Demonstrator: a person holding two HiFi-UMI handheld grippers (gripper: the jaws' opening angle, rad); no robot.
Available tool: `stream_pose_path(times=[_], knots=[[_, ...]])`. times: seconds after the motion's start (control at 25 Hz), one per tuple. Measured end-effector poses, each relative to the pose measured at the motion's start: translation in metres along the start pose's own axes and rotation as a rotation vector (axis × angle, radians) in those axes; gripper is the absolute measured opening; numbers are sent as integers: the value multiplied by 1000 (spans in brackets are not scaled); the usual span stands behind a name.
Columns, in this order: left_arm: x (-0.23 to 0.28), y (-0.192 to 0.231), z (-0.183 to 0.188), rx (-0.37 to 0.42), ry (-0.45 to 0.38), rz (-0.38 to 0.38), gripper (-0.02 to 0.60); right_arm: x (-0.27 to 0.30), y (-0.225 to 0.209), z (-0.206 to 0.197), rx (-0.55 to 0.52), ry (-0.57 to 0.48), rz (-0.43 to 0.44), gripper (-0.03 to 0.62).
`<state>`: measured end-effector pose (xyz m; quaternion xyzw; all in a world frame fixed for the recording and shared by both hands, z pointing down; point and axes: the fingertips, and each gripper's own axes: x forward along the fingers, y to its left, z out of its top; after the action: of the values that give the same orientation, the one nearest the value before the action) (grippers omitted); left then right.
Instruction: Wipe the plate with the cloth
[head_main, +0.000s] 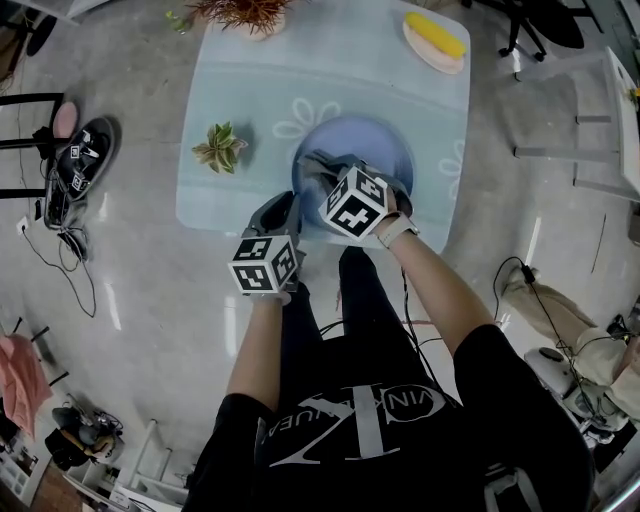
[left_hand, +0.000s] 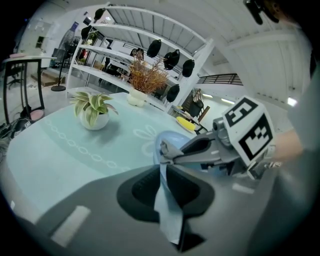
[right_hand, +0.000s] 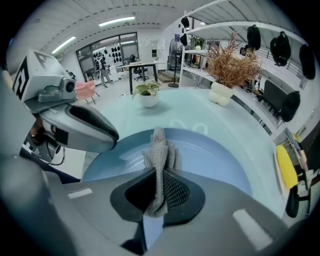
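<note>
Head view first: what's the big picture?

I stand over the table. The plate sits at its near edge, right under both my grippers.

Is the plate held?

I think so. In the left gripper view, my left gripper has its jaws closed on a thin pale-blue edge that runs into the plate. I take that to be the rim, on the plate's near-left side.

And the other one?

My right gripper is clamped on the cloth, a grey mesh bunched between the jaws. Its free end sticks out over the plate's hollow. I can't tell whether that end touches the surface.

So how far along are you?

The pickups look done: cloth in one gripper, plate in the other, the two close together. I judge the wipe itself to be at its start or barely going. I can make out no dirt or streaks on the plate, so nothing tells me how much has been covered.

What's left?

Press the cloth down, sweep the whole hollow and the rim, then let go of both.
</note>
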<state>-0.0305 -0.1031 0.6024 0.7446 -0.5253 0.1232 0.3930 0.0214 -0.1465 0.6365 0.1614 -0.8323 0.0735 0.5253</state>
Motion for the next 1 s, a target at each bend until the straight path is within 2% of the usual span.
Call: stream_pose_path(times=[0.24,0.52,0.72,1.0], knots=[[0,3,-1,-7,-7,5,0,1,-39,-6,32,13,-65,23],[0,2,-1,-5,-5,5,0,-13,-66,-36,101,48,-140,23],[1,2,-1,-4,1,1,0,-23,-63,-57,116,74,-159,23],[0,1,0,-2,9,-8,0,-34,-34,-74,121,99,-135,23]])
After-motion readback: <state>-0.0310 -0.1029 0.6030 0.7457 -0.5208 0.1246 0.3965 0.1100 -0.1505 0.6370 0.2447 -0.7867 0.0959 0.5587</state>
